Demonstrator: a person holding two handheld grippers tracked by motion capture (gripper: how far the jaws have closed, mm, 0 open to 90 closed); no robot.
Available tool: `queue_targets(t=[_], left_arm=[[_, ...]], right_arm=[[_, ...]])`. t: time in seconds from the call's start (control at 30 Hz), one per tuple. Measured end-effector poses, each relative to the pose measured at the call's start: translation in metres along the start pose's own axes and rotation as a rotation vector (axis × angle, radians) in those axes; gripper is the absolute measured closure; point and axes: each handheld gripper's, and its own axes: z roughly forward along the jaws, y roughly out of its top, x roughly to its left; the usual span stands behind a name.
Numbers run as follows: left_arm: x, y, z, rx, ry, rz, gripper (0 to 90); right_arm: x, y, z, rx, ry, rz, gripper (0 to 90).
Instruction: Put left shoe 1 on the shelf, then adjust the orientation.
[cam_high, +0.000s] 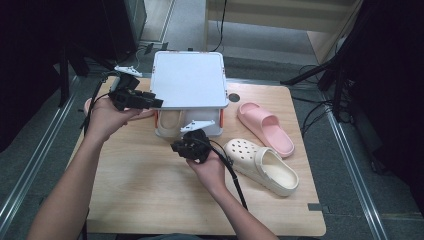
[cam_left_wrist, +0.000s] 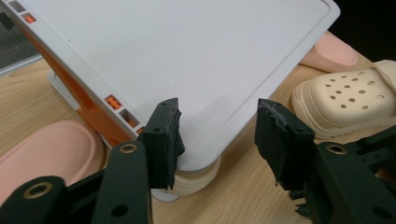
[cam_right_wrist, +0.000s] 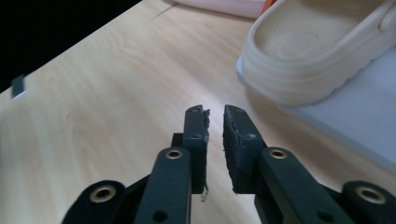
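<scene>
**Two claws at the shoe rack, one cream clog tucked under its shelf**

A white shoe rack (cam_high: 189, 80) with orange side posts stands at the 12 o'clock end of the desk (cam_high: 140, 175). Under its top shelf lies a cream clog (cam_high: 169, 122), its long axis running from 6 to 12 o'clock and its heel end facing the person at 6 o'clock.

The left claw (cam_high: 150, 101) sits at the rack's 9 o'clock edge, jaws wide apart with the shelf's corner between them, gripping nothing (cam_left_wrist: 217, 135). The right claw (cam_high: 176, 146) hovers just in front of the rack at 6 o'clock of the clog, jaws nearly closed with a thin gap, empty (cam_right_wrist: 215, 122).

A second cream clog (cam_high: 262, 166) lies at 3 o'clock of the right hand (cam_high: 210, 170), toe toward 10 o'clock. A pink slide (cam_high: 265, 127) lies beside the rack, long axis 11 to 5 o'clock. In the left gripper view another pink slide (cam_left_wrist: 46, 154) lies beside the rack's base.
</scene>
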Motion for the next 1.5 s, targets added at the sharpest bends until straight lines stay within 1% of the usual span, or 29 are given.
queue_targets(t=[0.13,0.27,0.3,0.33,0.37,0.43,0.47,0.5,0.53,0.57,0.6,0.67,0.7,0.73,0.77,0.8,0.83,0.87,0.9,0.93,0.97,1.07,1.1,1.2,1.27,1.3,1.37,1.43,1.5], left_arm=[[-0.007,0.000,-0.001,0.020,-0.014,0.016,44.7],[-0.013,0.000,-0.002,0.022,-0.041,0.032,42.6],[-0.016,-0.001,-0.003,0.021,-0.040,0.035,41.7],[-0.018,-0.001,-0.005,0.020,-0.043,0.050,40.9],[-0.020,-0.001,-0.006,0.020,-0.043,0.058,40.7],[-0.025,-0.002,-0.008,0.024,-0.053,0.074,41.1],[-0.028,-0.003,-0.009,0.018,-0.053,0.078,41.1],[-0.029,-0.006,-0.010,-0.009,-0.059,0.085,41.0],[-0.031,-0.008,-0.010,-0.024,-0.068,0.087,41.4],[-0.032,-0.010,-0.010,-0.016,-0.079,0.084,41.6],[-0.034,-0.010,-0.008,0.002,-0.072,0.082,41.6],[-0.035,-0.011,-0.007,0.011,-0.069,0.088,41.2],[-0.036,-0.013,-0.006,0.000,-0.072,0.085,41.2],[-0.037,-0.014,-0.005,-0.007,-0.086,0.077,41.2],[-0.037,-0.015,-0.004,-0.007,-0.096,0.066,41.2],[-0.038,-0.016,-0.002,-0.005,-0.099,0.064,41.2],[-0.039,-0.017,-0.001,-0.005,-0.096,0.063,41.1],[-0.040,-0.018,0.000,-0.005,-0.093,0.062,41.2],[-0.042,-0.020,0.001,-0.009,-0.097,0.058,41.1],[-0.043,-0.023,0.002,-0.014,-0.098,0.057,41.1],[-0.045,-0.024,0.003,-0.016,-0.099,0.059,41.2],[-0.050,-0.026,0.010,0.022,-0.083,0.083,40.9],[-0.051,-0.027,0.011,0.025,-0.083,0.086,40.8],[-0.056,-0.028,0.016,0.013,-0.100,0.091,40.8],[-0.060,-0.029,0.020,0.019,-0.091,0.107,40.8],[-0.062,-0.031,0.023,0.014,-0.083,0.112,40.8],[-0.064,-0.035,0.026,0.015,-0.085,0.106,41.1],[-0.065,-0.039,0.029,0.011,-0.100,0.090,41.7],[-0.066,-0.042,0.031,0.016,-0.111,0.090,41.9]], right_arm=[[0.002,-0.007,-0.020,-0.003,0.015,-0.012,76.0],[0.001,-0.013,-0.039,-0.026,0.014,-0.027,73.0],[-0.001,-0.015,-0.044,-0.037,0.017,-0.035,70.6],[-0.003,-0.016,-0.048,-0.042,0.022,-0.036,66.1],[-0.007,-0.018,-0.053,-0.036,0.031,-0.034,62.7],[-0.012,-0.022,-0.061,-0.024,0.034,-0.021,62.7],[-0.015,-0.024,-0.066,-0.016,0.033,-0.008,62.8],[-0.017,-0.027,-0.071,-0.013,0.029,0.004,62.8],[-0.020,-0.030,-0.076,-0.012,0.028,0.010,62.7],[-0.022,-0.033,-0.081,-0.013,0.023,0.015,62.4],[-0.024,-0.036,-0.088,-0.013,0.017,0.016,61.7],[-0.026,-0.042,-0.099,-0.016,0.000,0.001,60.6],[-0.027,-0.044,-0.103,-0.017,-0.005,-0.002,60.3],[-0.028,-0.048,-0.108,-0.019,-0.011,-0.006,59.7],[-0.029,-0.052,-0.113,-0.021,-0.020,-0.008,59.0],[-0.031,-0.056,-0.118,-0.027,-0.037,-0.010,58.3],[-0.032,-0.059,-0.124,-0.029,-0.047,0.003,57.3],[-0.033,-0.063,-0.130,-0.037,-0.064,0.027,57.3],[-0.035,-0.067,-0.136,-0.053,-0.074,0.044,57.3],[-0.037,-0.071,-0.144,-0.071,-0.079,0.059,57.3],[-0.039,-0.075,-0.150,-0.074,-0.086,0.071,57.3],[-0.044,-0.083,-0.164,-0.087,-0.105,0.072,57.3],[-0.047,-0.087,-0.170,-0.090,-0.114,0.081,57.3],[-0.054,-0.094,-0.180,-0.104,-0.137,0.083,57.3],[-0.061,-0.099,-0.187,-0.102,-0.152,0.086,57.4],[-0.063,-0.101,-0.190,-0.100,-0.159,0.088,57.4],[-0.070,-0.106,-0.197,-0.105,-0.167,0.104,57.4],[-0.077,-0.111,-0.205,-0.108,-0.205,0.127,57.7],[-0.081,-0.115,-0.212,-0.108,-0.231,0.145,58.0]])
